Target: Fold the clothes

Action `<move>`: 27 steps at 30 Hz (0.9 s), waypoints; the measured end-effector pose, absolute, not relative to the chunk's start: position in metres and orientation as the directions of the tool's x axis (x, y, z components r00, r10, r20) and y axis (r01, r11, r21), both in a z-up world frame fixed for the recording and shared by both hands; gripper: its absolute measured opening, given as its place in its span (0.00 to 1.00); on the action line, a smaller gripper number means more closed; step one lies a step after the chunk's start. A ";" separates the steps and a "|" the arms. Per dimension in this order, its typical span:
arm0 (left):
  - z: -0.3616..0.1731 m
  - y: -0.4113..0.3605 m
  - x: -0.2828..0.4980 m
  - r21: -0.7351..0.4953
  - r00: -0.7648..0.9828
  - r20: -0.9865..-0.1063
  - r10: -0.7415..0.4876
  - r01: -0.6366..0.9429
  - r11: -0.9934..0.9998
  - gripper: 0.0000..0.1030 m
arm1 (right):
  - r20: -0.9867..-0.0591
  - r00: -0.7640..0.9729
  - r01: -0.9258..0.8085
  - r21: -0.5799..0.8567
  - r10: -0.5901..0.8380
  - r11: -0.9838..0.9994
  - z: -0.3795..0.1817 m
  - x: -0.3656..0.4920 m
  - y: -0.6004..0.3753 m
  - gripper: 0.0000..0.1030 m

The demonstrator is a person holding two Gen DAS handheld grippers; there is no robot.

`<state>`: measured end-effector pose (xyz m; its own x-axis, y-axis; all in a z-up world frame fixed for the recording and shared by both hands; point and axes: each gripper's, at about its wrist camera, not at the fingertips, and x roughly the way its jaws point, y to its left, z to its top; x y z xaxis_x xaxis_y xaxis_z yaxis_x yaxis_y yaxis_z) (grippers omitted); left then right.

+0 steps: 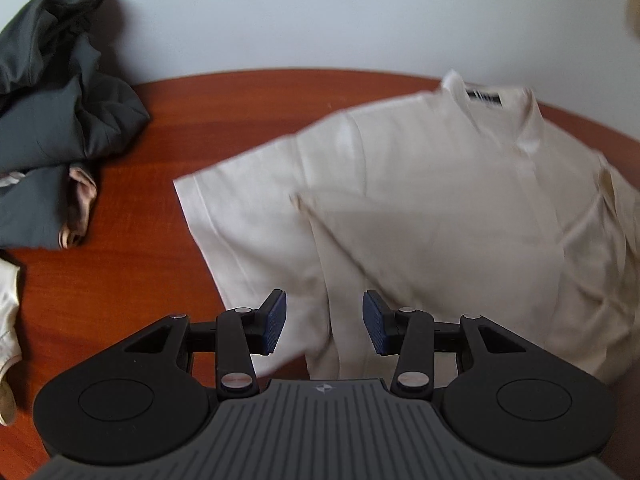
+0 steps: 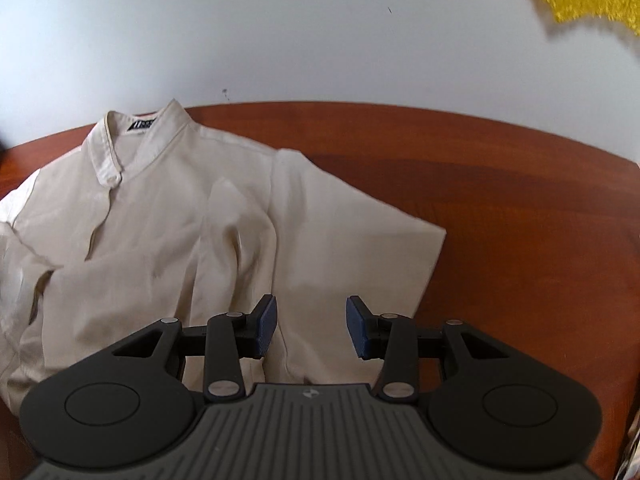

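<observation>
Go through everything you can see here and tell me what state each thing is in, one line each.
Cream shirt: spread face up on the table, collar at the far edge, sleeves out, not yet folded.
Dark grey garment: crumpled in a heap, unfolded.
Left gripper: jaws open, empty, over the shirt's near edge.
Right gripper: jaws open, empty, over the shirt's near edge.

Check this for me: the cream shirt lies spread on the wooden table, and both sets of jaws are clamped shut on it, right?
Not quite. The shirt does lie on the table, but both jaws are open and hold nothing, as each wrist view shows.
</observation>
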<state>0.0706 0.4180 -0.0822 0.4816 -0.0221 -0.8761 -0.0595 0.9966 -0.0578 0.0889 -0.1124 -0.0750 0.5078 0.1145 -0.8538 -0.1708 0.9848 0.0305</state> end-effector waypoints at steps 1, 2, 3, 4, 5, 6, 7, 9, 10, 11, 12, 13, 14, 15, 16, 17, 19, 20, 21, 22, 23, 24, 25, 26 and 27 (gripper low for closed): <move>-0.084 0.417 0.065 -0.059 0.474 -0.880 -0.027 -0.052 0.997 0.44 | -0.857 0.502 -0.171 0.033 0.116 0.985 -0.076 0.086 -0.113 0.43; -0.085 0.416 0.060 -0.061 0.465 -0.885 -0.032 -0.047 0.997 0.44 | -0.861 0.494 -0.172 0.038 0.120 0.984 -0.077 0.081 -0.114 0.43; -0.087 0.415 0.055 -0.063 0.457 -0.889 -0.037 -0.042 0.997 0.44 | -0.866 0.485 -0.176 0.042 0.124 0.983 -0.078 0.075 -0.115 0.43; -0.088 0.414 0.050 -0.065 0.451 -0.892 -0.040 -0.040 0.997 0.44 | -0.870 0.477 -0.180 0.044 0.127 0.983 -0.078 0.071 -0.115 0.43; -0.090 0.412 0.046 -0.066 0.446 -0.894 -0.042 -0.038 0.997 0.44 | -0.874 0.469 -0.185 0.047 0.131 0.982 -0.079 0.066 -0.115 0.43; -0.092 0.411 0.042 -0.067 0.441 -0.896 -0.044 -0.037 0.997 0.44 | -0.879 0.457 -0.193 0.052 0.137 0.980 -0.081 0.061 -0.115 0.43; -0.094 0.410 0.038 -0.068 0.436 -0.899 -0.046 -0.036 0.997 0.44 | -0.884 0.444 -0.205 0.055 0.144 0.977 -0.083 0.055 -0.114 0.43; -0.098 0.408 0.030 -0.070 0.427 -0.903 -0.049 -0.033 0.997 0.44 | -0.897 0.414 -0.246 0.053 0.154 0.968 -0.088 0.044 -0.110 0.43; -0.100 0.406 0.026 -0.071 0.422 -0.905 -0.051 -0.032 0.997 0.44 | -0.902 0.403 -0.262 0.048 0.154 0.964 -0.091 0.040 -0.107 0.43; -0.102 0.405 0.022 -0.072 0.417 -0.907 -0.053 -0.031 0.997 0.44 | -0.907 0.392 -0.277 0.044 0.154 0.960 -0.094 0.036 -0.105 0.43; -0.104 0.404 0.018 -0.074 0.413 -0.909 -0.055 -0.029 0.997 0.43 | -0.912 0.381 -0.289 0.041 0.154 0.956 -0.097 0.032 -0.103 0.43; -0.106 0.403 0.014 -0.075 0.408 -0.911 -0.057 -0.028 0.997 0.43 | -0.916 0.371 -0.295 0.042 0.154 0.955 -0.100 0.029 -0.102 0.42; -0.108 0.402 0.010 -0.076 0.403 -0.913 -0.059 -0.027 0.997 0.43 | -0.919 0.364 -0.298 0.041 0.153 0.954 -0.103 0.027 -0.101 0.42; -0.110 0.400 0.006 -0.077 0.398 -0.915 -0.060 -0.026 0.997 0.43 | -0.920 0.362 -0.297 0.040 0.151 0.954 -0.105 0.026 -0.100 0.42; -0.111 0.398 0.002 -0.076 0.395 -0.917 -0.062 -0.020 0.997 0.43 | -0.920 0.362 -0.296 0.039 0.149 0.954 -0.107 0.024 -0.100 0.42; -0.112 0.397 0.000 -0.073 0.395 -0.916 -0.061 -0.015 0.997 0.42 | -0.920 0.364 -0.295 0.036 0.147 0.955 -0.109 0.022 -0.101 0.42; -0.113 0.396 -0.002 -0.067 0.398 -0.916 -0.057 -0.012 0.998 0.42 | -0.920 0.366 -0.296 0.030 0.143 0.955 -0.112 0.018 -0.101 0.42; -0.113 0.396 -0.003 -0.067 0.399 -0.915 -0.057 -0.010 0.998 0.41 | -0.922 0.360 -0.298 0.031 0.142 0.954 -0.114 0.015 -0.101 0.42; -0.113 0.395 -0.004 -0.067 0.400 -0.915 -0.058 -0.007 0.998 0.39 | -0.923 0.357 -0.297 0.034 0.143 0.954 -0.116 0.013 -0.101 0.42; -0.114 0.395 -0.004 -0.065 0.400 -0.915 -0.058 -0.004 0.998 0.38 | -0.923 0.356 -0.292 0.035 0.143 0.956 -0.117 0.011 -0.102 0.41; -0.114 0.394 -0.004 -0.063 0.399 -0.915 -0.058 -0.001 0.998 0.38 | -0.923 0.357 -0.287 0.038 0.144 0.957 -0.118 0.010 -0.103 0.40; -0.115 0.394 -0.004 -0.062 0.398 -0.916 -0.057 0.001 0.998 0.37 | -0.923 0.358 -0.283 0.041 0.145 0.958 -0.118 0.009 -0.103 0.38; -0.116 0.393 -0.003 -0.060 0.397 -0.916 -0.057 0.004 0.998 0.37 | -0.922 0.358 -0.280 0.043 0.145 0.959 -0.118 0.009 -0.104 0.38; -0.117 0.393 -0.003 -0.058 0.396 -0.916 -0.056 0.006 0.998 0.37 | -0.922 0.359 -0.275 0.046 0.146 0.960 -0.118 0.007 -0.105 0.38; -0.118 0.393 -0.002 -0.056 0.395 -0.917 -0.054 0.006 0.998 0.37 | -0.922 0.358 -0.274 0.047 0.147 0.961 -0.118 0.006 -0.106 0.37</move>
